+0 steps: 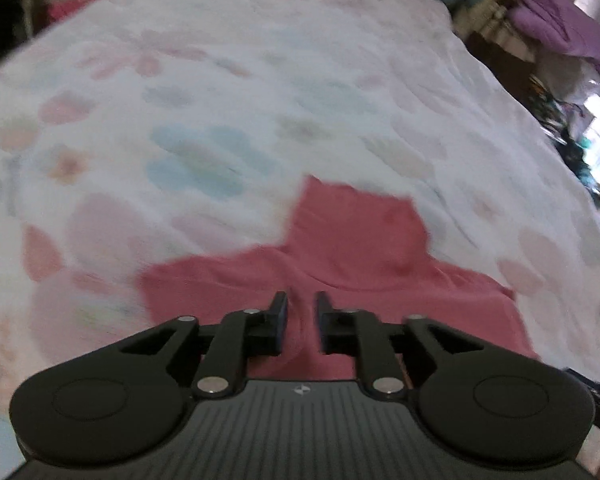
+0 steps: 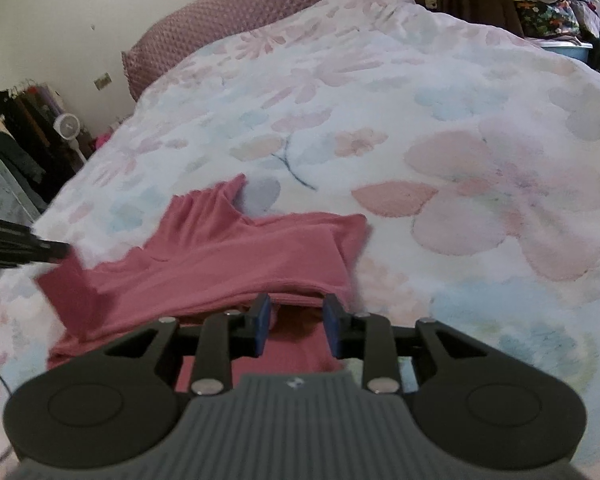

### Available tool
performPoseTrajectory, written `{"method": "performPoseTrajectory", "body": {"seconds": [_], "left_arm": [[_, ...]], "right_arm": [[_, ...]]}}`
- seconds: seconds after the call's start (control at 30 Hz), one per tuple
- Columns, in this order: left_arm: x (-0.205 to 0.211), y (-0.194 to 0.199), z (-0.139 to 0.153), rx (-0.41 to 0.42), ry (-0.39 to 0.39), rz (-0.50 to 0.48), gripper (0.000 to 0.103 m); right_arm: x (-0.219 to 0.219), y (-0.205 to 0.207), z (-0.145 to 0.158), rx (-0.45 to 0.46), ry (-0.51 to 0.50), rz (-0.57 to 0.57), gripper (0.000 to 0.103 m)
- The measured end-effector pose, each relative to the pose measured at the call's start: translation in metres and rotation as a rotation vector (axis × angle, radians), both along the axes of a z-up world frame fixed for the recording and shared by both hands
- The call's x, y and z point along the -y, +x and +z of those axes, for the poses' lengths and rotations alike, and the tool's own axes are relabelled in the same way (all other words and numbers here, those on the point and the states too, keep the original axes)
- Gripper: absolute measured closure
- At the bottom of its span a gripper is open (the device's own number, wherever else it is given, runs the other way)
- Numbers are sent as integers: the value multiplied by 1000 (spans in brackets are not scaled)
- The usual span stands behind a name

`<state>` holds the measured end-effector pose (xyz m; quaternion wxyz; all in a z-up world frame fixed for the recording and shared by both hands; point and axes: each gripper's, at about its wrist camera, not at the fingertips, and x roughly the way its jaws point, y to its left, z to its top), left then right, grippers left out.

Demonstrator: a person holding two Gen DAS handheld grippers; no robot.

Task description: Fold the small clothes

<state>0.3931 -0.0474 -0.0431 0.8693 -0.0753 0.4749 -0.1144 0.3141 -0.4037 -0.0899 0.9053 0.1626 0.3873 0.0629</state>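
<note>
Floral bedding [image 2: 440, 128], white with pale pink and blue flowers, fills both views and serves as the folding surface.

Nearest in the left wrist view, the left gripper [image 1: 302, 312] sits low at centre, its jaws parted with a narrow gap and nothing pinched; red cloth shows through the gap from below. Nearest in the right wrist view, the right gripper [image 2: 298, 316] is likewise parted, its blue pads [image 2: 262, 326] standing either side of a folded edge without pressing on it.

Just beyond the tongs lies the small red garment [image 2: 220, 256], spread across the lower middle of each frame. 1 sleeve-like flap reaches toward the upper centre, and part of the cloth is doubled over near the right gripper. At the left edge of the right wrist view the dark tip of the other tool [image 2: 40, 250] meets the garment's left corner.

Farther off, a mauve headboard [image 2: 240, 12] and heaps of clothing [image 1: 560, 24] line the top.

A fold looks freshly laid, with both tongs released. Next comes choosing a fresh edge, likely the protruding flap, and pinching it cleanly before carrying it over.
</note>
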Motion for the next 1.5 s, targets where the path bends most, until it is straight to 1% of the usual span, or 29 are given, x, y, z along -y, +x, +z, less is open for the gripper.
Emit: {"method": "performPoseTrajectory", "body": {"seconds": [0.03, 0.07, 0.13, 0.17, 0.23, 0.3, 0.37, 0.5, 0.57, 0.67, 0.73, 0.77, 0.8, 0.87, 0.93, 1.03, 1.17, 1.23, 1.27, 1.33, 1.37, 1.43, 1.5], "left_arm": [[-1, -1, -1, -10, -48, -6, 68], [-4, -4, 0, -3, -86, -8, 63], [-14, -12, 4, 18, -128, -4, 55], [-21, -16, 6, 32, -127, 9, 55], [-30, -16, 6, 38, -83, 30, 55], [-38, -16, 1, 26, -32, 39, 55], [-45, -19, -8, 12, -10, 25, 55], [-41, -30, -32, 26, 50, -52, 55], [-33, -32, -39, 59, 99, -98, 61], [-25, -28, -44, 83, 93, -174, 62], [-22, -21, -50, 66, 104, -187, 62], [-23, -17, -54, 35, 88, -193, 66], [-26, -16, -57, 17, 61, -196, 68], [-35, -23, -56, 4, -47, -225, 69], [-39, -33, -53, -14, -97, -262, 69], [-39, -44, -54, -64, -108, -306, 69], [-35, -59, -61, -115, -70, -338, 69], [-38, -63, -60, -112, -70, -328, 69], [-40, -66, -56, -104, -86, -318, 69], [-45, -67, -45, -69, -133, -306, 69], [-48, -68, -37, -29, -142, -282, 69], [-53, -64, -28, 22, -122, -211, 69], [-59, -52, -29, 39, -76, -100, 69]], "right_arm": [[0, -1, 2, 5, -3, 4, 77], [-1, -3, 3, 10, -11, 10, 77], [-1, -6, 5, 14, -18, 20, 77], [-1, -6, 5, 15, -16, 22, 77], [0, -7, 5, 14, -13, 23, 77], [-1, -6, 3, 11, -8, 21, 77], [-4, -5, 2, 5, -11, 25, 77], [-15, -5, 0, -4, -12, 54, 77], [-18, -6, -1, -9, -18, 67, 77], [-19, -8, -1, -15, -28, 73, 77], [-17, -10, 0, -20, -35, 66, 77], [-16, -10, 0, -22, -37, 64, 77], [-16, -11, -1, -25, -39, 62, 77], [-14, -11, -1, -28, -43, 60, 77], [-14, -10, -2, -31, -39, 59, 77], [-16, -8, -4, -36, -34, 58, 77], [-23, -9, -5, -32, -20, 71, 77], [-26, -11, -3, -26, -27, 86, 77], [-27, -12, -1, -23, -32, 88, 77], [-24, -13, 1, -17, -35, 81, 77], [-22, -14, 2, -15, -34, 75, 77], [-17, -14, 4, -11, -36, 58, 77], [-16, -13, 5, -10, -38, 49, 77]]}}
